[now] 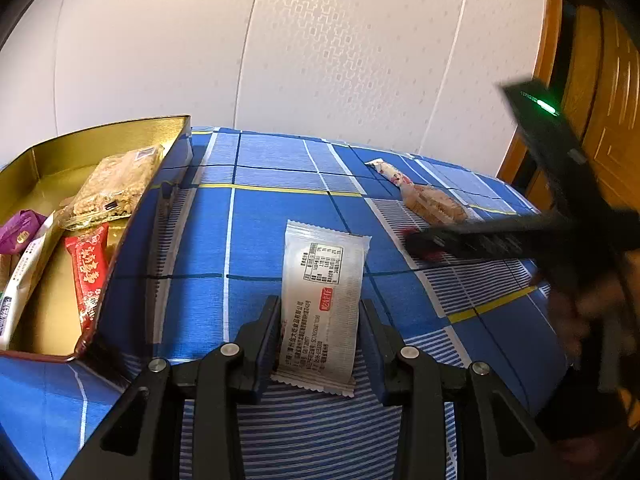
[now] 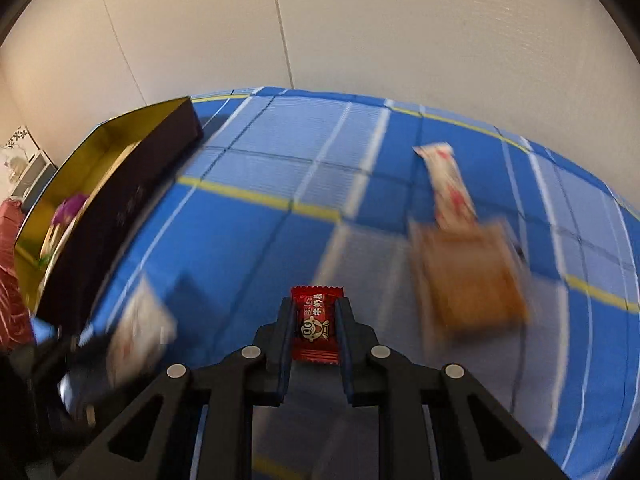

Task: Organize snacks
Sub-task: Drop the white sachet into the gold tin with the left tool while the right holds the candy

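Observation:
My left gripper [image 1: 320, 308] is shut on a white snack packet [image 1: 320, 300] with printed text, held just above the blue checked cloth [image 1: 256, 240]. My right gripper [image 2: 316, 308] is shut on a small red candy [image 2: 316, 326] and shows at the right of the left wrist view [image 1: 416, 240]. A gold-lined tin [image 1: 40, 168] at the left holds several snacks: a clear pack of brittle [image 1: 114, 186], a red bar [image 1: 88, 272], a purple candy [image 1: 20, 230]. The tin also shows in the right wrist view [image 2: 120, 204]. A clear-wrapped cake [image 1: 424, 196] lies on the cloth, blurred in the right wrist view [image 2: 464, 276].
A pale wall panel [image 1: 280, 48] stands behind the table. A wooden door [image 1: 608, 120] is at the far right. The white packet and left gripper appear blurred at the lower left of the right wrist view [image 2: 136, 332].

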A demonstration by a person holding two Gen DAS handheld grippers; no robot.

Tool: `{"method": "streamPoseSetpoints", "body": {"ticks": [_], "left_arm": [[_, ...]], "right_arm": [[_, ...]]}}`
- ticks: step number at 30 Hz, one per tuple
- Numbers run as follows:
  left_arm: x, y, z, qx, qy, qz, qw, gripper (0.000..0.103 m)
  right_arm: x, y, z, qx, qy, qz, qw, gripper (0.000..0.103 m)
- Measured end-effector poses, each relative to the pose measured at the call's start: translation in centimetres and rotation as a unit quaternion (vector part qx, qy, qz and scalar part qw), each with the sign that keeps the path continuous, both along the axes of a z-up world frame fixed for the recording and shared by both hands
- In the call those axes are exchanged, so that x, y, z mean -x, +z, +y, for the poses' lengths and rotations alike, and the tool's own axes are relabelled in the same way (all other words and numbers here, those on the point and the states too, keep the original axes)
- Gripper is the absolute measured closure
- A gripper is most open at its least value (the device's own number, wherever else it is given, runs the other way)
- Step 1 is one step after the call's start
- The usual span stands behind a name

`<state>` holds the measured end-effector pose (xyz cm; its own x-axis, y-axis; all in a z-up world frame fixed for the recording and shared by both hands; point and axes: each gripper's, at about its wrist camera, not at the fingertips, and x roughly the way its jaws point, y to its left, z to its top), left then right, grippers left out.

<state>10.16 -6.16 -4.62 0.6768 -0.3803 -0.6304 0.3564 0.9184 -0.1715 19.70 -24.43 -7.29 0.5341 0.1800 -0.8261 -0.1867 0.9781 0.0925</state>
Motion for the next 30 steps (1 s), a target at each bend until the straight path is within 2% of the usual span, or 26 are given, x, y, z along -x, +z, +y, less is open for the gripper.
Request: {"method": "streamPoseSetpoints", "body": {"ticks": [6, 11, 16, 30], "left_arm": [[-0.2, 0.2, -0.8, -0.027, 0.011, 0.009, 0.9995, 0.064], [-0.6, 0.3, -1.2, -0.043, 0.021, 0.022, 0.9986, 0.064], [-0.5, 0.4, -1.5, -0.055, 0.028, 0.027, 0.9977, 0.064], [-0.6, 0.5, -1.8, -0.068, 0.044, 0.031, 0.9963, 0.064]], "right_arm": [[4.6, -0.3, -1.4, 0.01, -0.032, -0.043, 0.998, 0.083], [5.9, -0.7, -0.7, 0.035, -0.043, -0.087, 0.995, 0.083], [6.4, -1.0, -0.9, 0.026, -0.05, -0.111, 0.992, 0.083], [7.0, -1.1, -1.0, 0.011, -0.054, -0.125, 0.991, 0.083]]}}
